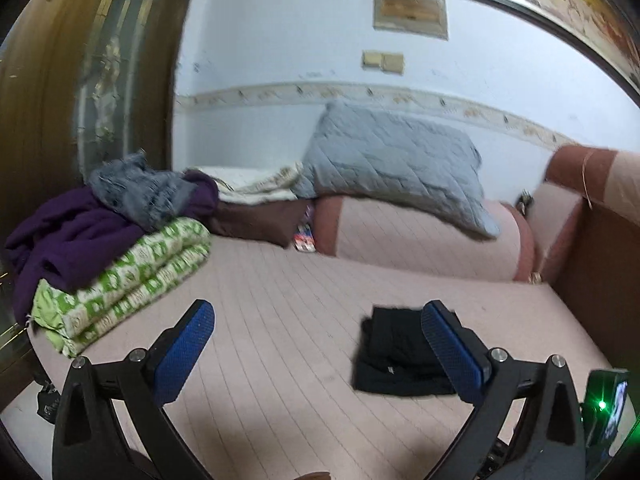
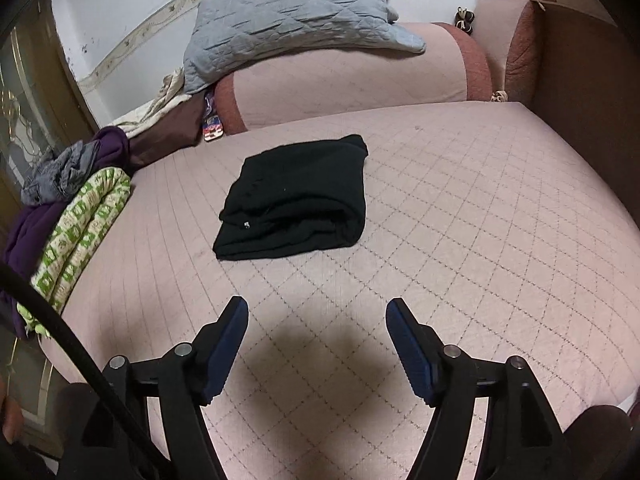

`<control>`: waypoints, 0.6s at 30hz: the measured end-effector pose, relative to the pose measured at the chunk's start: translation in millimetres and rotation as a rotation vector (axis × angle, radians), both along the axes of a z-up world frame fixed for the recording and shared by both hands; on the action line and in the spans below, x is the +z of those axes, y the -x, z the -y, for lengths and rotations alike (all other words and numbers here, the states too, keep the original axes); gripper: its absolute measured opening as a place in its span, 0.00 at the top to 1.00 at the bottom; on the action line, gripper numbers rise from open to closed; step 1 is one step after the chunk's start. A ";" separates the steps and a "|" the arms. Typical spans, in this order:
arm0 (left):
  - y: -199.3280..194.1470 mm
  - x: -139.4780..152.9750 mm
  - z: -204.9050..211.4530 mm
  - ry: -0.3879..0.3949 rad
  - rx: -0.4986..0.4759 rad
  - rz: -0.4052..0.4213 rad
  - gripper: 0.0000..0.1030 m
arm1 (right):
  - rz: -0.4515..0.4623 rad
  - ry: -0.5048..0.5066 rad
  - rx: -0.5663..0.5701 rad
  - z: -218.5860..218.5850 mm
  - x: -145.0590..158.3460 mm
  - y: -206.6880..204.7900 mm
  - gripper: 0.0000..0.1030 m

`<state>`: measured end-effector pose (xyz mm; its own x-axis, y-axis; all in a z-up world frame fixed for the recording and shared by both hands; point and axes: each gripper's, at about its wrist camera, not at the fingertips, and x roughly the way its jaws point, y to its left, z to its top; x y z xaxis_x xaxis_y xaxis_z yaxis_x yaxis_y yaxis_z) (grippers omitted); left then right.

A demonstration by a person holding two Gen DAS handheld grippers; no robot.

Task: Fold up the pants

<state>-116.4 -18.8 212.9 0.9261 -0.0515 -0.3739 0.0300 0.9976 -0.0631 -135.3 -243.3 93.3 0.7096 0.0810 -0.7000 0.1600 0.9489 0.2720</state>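
Blue-padded fingers of the right gripper [image 2: 317, 308] stand wide apart and hold nothing, hanging over bare pink quilted mattress [image 2: 460, 208]. At about 12 o'clock from them, well apart, lie the black pants [image 2: 294, 200], already folded into a thick, squarish bundle with several layers showing along the near edge. From the left wrist view the left gripper [image 1: 316, 312] is likewise spread wide and empty, the pants [image 1: 396, 356] sitting at roughly 1 o'clock, partly behind its right finger.

Judging by the soft drape and rounded fold, the cloth looks light, limp and not slippery; it should pinch easily but sag and unfold if lifted by one layer. Best hold seems to be the stacked near edge or the two near corners, catching all layers together.

Open room runs toward 3 o'clock up to the brown sofa arm [image 2: 580, 120]. At 9 o'clock a green patterned blanket [image 2: 80, 236] and purple clothes [image 1: 68, 240] crowd the edge; a bolster [image 2: 352, 80] closes off 12 o'clock.
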 end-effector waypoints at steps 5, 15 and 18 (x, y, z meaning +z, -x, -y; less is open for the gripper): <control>-15.0 -22.6 11.3 -0.028 -0.058 -0.143 0.00 | -0.019 -0.002 -0.003 0.5 -6.0 -0.2 0.24; -21.6 -50.9 29.5 -0.058 -0.127 -0.294 0.00 | -0.054 0.016 -0.006 0.6 -16.3 -3.5 0.22; -23.0 -56.1 33.1 -0.063 -0.137 -0.317 0.00 | -0.060 0.022 -0.006 0.1 -17.5 -4.6 0.21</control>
